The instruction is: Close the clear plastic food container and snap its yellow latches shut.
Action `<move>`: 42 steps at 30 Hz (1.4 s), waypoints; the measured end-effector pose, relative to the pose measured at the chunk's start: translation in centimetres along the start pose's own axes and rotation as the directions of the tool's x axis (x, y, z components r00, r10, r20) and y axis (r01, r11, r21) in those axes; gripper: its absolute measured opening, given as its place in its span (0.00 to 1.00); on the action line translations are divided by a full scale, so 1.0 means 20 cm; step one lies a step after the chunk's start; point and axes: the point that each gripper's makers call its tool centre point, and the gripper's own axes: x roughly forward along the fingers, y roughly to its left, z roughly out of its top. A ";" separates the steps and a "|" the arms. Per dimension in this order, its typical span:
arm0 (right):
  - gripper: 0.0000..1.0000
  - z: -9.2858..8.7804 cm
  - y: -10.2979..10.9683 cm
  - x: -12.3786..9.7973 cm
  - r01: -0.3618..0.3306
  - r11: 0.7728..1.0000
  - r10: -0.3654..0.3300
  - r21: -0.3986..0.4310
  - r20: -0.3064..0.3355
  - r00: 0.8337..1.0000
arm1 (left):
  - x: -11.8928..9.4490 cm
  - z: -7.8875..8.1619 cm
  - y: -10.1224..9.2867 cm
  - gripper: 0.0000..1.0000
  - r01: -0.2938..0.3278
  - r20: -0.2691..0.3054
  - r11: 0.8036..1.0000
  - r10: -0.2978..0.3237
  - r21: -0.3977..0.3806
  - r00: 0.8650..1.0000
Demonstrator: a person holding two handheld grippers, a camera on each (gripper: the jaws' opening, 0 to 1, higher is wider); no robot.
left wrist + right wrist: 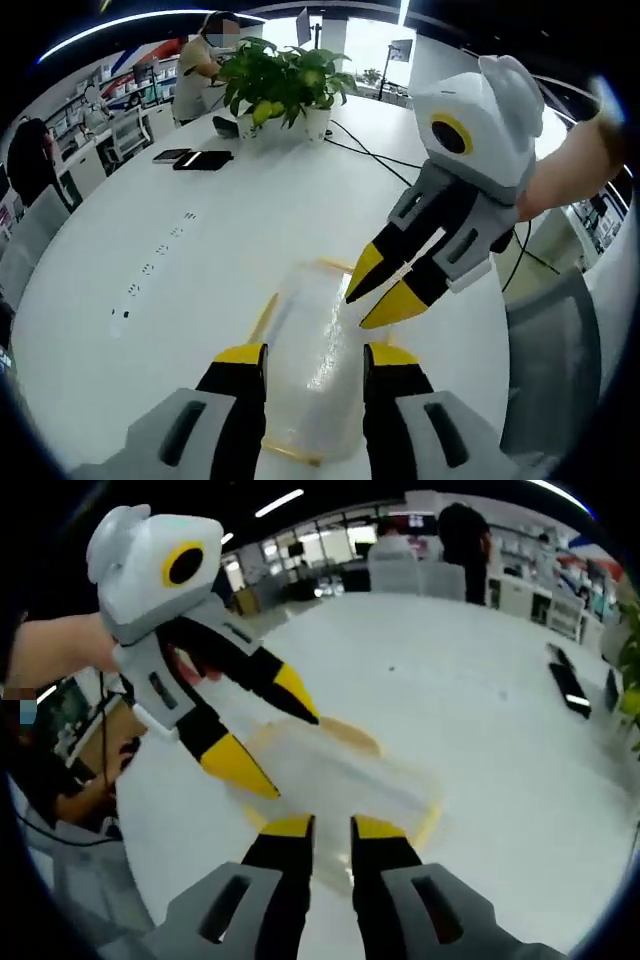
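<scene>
While the container (315,360) is lying on the white table (220,230) lengthwise between the left hand-held gripper's (315,352) wide-open jaws, the half-open right hand-held gripper (380,293) is hovering empty over its far end.

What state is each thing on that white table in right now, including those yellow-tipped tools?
Clear plastic food container: lying on the table, lid on; latches too blurred to tell.
Left hand-held gripper: open, jaws on either side of the container.
Right hand-held gripper: jaws a little apart, tips at the container's edge.
Potted plant: upright.
Black phones: lying flat.
Table: white, bearing all these.
</scene>
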 end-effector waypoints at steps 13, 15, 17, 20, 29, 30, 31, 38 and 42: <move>0.09 -0.01 0.00 0.05 -0.044 0.998 0.042 -0.055 -0.028 0.999 | 0.05 -0.04 0.03 0.31 0.007 -0.029 1.000 -0.006 0.008 1.000; 0.09 -0.02 0.02 0.05 -0.048 0.997 0.046 -0.056 -0.027 0.999 | 0.05 -0.04 0.04 0.31 0.008 -0.030 1.000 -0.008 0.010 1.000; 0.09 -0.02 0.02 0.05 -0.048 0.997 0.047 -0.058 -0.027 0.999 | 0.05 -0.04 0.05 0.31 0.008 -0.035 1.000 -0.008 0.011 0.999; 0.10 -0.03 0.03 0.05 -0.052 0.997 0.050 -0.062 -0.029 0.998 | 0.05 -0.04 0.05 0.31 0.007 -0.034 1.000 -0.007 0.016 0.999; 0.11 -0.07 0.08 0.04 -0.070 0.993 0.067 -0.095 -0.040 0.997 | 0.07 -0.03 0.05 0.32 0.012 -0.037 1.000 -0.011 0.024 0.999; 0.11 -0.07 0.08 0.04 -0.071 0.993 0.068 -0.098 -0.039 0.997 | 0.07 -0.03 0.05 0.32 0.009 -0.038 1.000 -0.008 0.023 0.999; 0.11 -0.07 0.08 0.04 -0.072 0.992 0.068 -0.103 -0.040 0.997 | 0.08 -0.03 0.05 0.32 0.010 -0.038 1.000 -0.009 0.026 0.999; 0.11 -0.09 0.12 0.03 -0.083 0.987 0.077 -0.139 -0.049 0.996 | 0.10 -0.03 0.08 0.32 0.015 -0.045 1.000 -0.014 0.022 0.999; 0.11 -0.09 0.13 0.03 -0.091 0.985 0.085 -0.144 -0.044 0.995 | 0.11 -0.03 0.09 0.32 0.018 -0.050 1.000 -0.017 0.021 0.999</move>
